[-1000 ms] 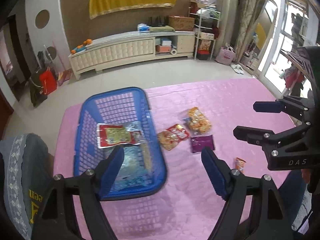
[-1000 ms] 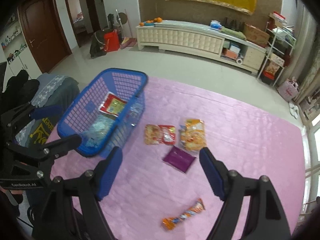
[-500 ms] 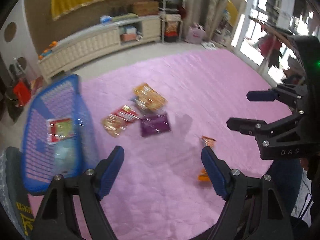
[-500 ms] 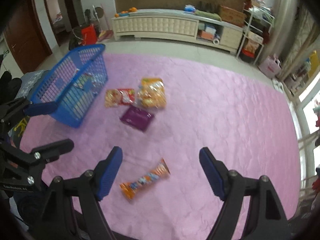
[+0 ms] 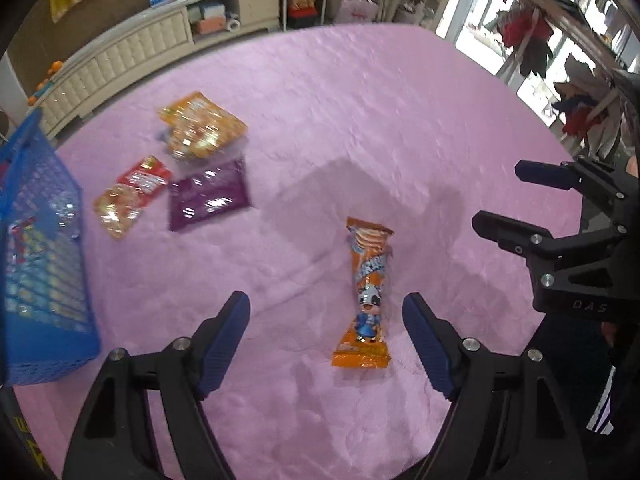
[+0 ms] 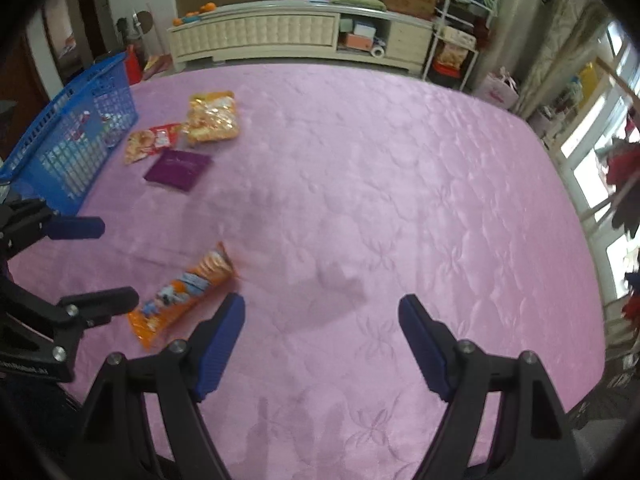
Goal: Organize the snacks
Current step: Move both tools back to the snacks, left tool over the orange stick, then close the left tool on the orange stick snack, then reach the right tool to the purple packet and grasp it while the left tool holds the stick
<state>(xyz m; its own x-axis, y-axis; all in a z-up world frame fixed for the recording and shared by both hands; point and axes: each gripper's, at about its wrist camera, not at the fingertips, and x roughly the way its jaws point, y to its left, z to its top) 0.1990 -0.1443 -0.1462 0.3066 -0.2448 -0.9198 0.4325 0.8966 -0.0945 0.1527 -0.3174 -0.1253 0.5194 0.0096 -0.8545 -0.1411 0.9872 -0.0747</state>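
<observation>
Left hand-held gripper (image 5: 326, 318) hangs open above the orange snack bar (image 5: 366, 296).

The letters "DAS" stand on the black body of the right gripper (image 5: 532, 208), seen right of the left fingers. The print on the snack packets is too blurred to read.

A pink quilted cover (image 6: 400, 184) fills the foreground. Beyond its far edge, a long cream cabinet (image 6: 256, 38) stands against the wall, oranges (image 6: 200, 10) on top, with a white wire shelf (image 6: 456, 36) beside it.
</observation>
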